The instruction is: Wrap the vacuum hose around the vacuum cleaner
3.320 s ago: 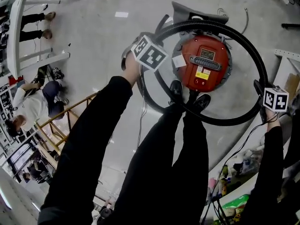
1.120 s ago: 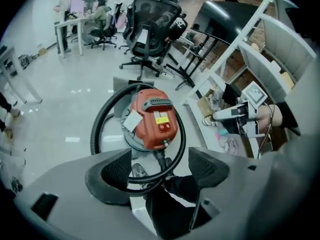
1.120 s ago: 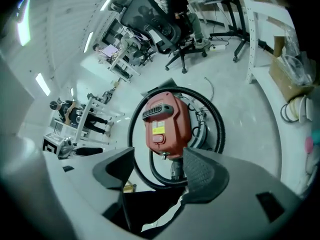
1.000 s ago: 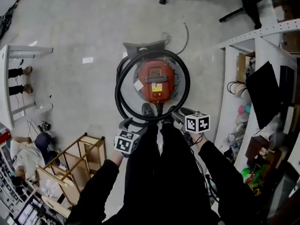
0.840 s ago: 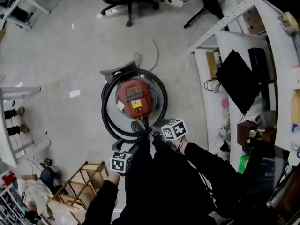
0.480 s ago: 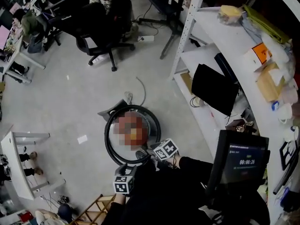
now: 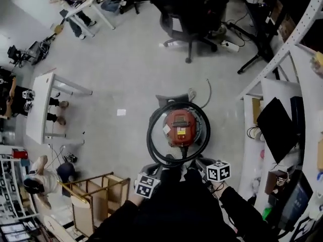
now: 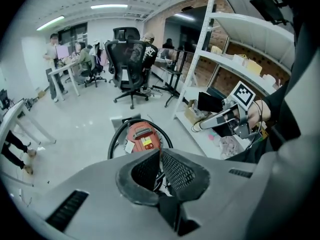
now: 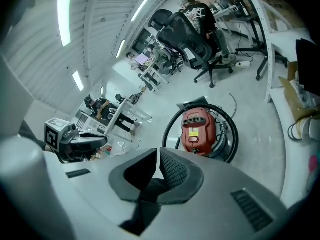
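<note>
Left gripper (image 8: 160,153), right gripper (image 9: 159,156) just closing, empty

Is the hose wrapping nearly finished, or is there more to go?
Done: the black hose loops around the red vacuum cleaner on the floor. In hand: nothing; the left gripper and right gripper have just closed, empty. Left: seemingly nothing, though the hose end's tuck is unclear.

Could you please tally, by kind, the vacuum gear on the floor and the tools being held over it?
Vacuum cleaner: 1
Vacuum hose: 1
Hand-held gripper: 2, the left hand-held gripper and the right hand-held gripper
Total: 4
</note>
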### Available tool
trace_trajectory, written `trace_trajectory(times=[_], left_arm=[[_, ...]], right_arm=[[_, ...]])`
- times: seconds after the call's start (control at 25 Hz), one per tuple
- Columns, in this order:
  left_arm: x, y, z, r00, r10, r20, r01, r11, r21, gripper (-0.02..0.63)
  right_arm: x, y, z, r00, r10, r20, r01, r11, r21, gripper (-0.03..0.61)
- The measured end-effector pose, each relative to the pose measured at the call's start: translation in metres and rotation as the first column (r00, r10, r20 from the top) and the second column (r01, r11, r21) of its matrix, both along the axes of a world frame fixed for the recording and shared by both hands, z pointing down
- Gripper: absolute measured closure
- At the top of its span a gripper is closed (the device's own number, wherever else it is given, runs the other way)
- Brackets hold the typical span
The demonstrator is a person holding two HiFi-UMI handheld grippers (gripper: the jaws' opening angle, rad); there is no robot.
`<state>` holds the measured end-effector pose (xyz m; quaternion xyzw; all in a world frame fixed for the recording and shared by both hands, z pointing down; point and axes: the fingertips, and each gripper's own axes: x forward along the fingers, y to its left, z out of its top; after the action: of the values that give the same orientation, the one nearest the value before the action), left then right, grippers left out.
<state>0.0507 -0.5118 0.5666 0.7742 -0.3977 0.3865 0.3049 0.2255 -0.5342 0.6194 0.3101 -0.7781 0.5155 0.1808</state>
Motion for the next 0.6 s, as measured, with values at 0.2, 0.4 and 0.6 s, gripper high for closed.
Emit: trace_trajectory(times=[0.2, 0.4, 0.6], left_arm=[[-0.019, 0.012, -0.007, 1.0, -0.02, -0.018, 0.02, 1.0, -0.002, 0.577], [-0.054, 0.005, -0.027, 0.993, -0.093, -0.078, 0.099, 0.993, 0.069, 0.577], [-0.13, 0.036, -0.038, 0.97, -0.188, -0.155, 0.203, 0.975, 0.088, 0.577]], right_arm=[[-0.03, -0.001, -0.032, 0.996, -0.073, -0.057, 0.079, 0.99, 0.115, 0.548], [-0.074, -0.019, -0.081, 0.986, -0.123, -0.109, 0.146, 0.959, 0.244, 0.546], [-0.138, -0.009, -0.126, 0.981, -0.11, -0.158, 0.158, 0.928, 0.339, 0.548]])
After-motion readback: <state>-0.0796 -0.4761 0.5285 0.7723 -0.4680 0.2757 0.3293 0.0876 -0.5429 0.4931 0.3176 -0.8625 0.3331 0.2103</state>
